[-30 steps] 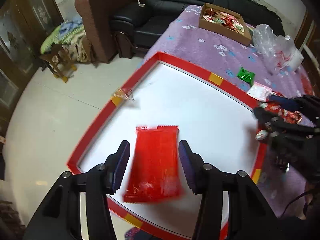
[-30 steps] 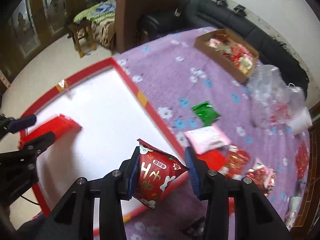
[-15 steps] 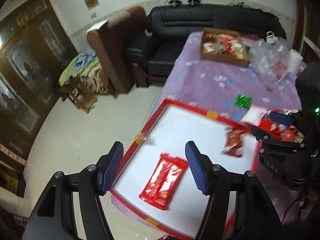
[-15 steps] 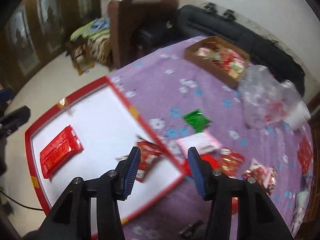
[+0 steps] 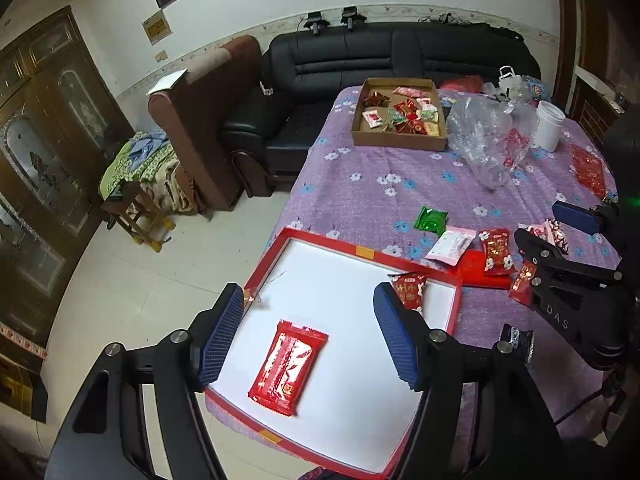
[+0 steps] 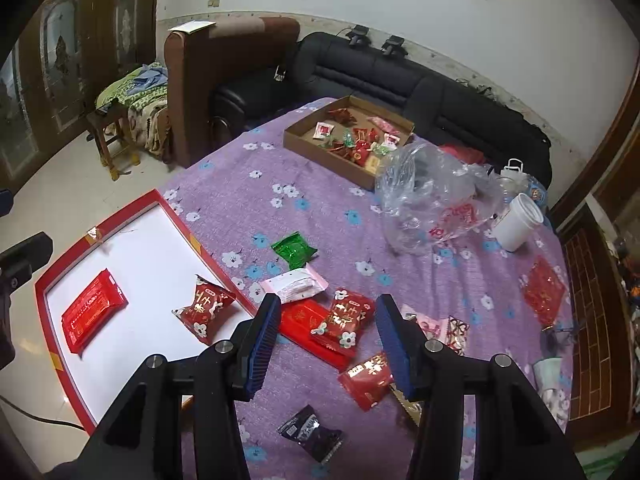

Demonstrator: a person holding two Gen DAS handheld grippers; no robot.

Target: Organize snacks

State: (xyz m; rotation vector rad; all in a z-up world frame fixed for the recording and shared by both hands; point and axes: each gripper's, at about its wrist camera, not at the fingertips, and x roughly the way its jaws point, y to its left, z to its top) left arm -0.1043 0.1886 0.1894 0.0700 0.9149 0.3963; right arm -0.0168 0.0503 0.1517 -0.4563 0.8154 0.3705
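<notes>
Inside the red-rimmed tray [image 6: 176,216], most of the white floor lies bare: only a flat red packet [image 6: 93,311] near its outer end and a red pillow pack [image 6: 206,309] by the rim nearest the cloth take up room. Just beyond that rim, packets crowd the purple tablecloth [image 6: 320,184]. Farther from the tray the cloth is open, up to the cardboard box [image 6: 298,141] and crumpled plastic bag [image 6: 432,196].

The right gripper [image 5: 560,236] carries the raised letters "DAS" on its black body (snack-packet print is illegible).
</notes>
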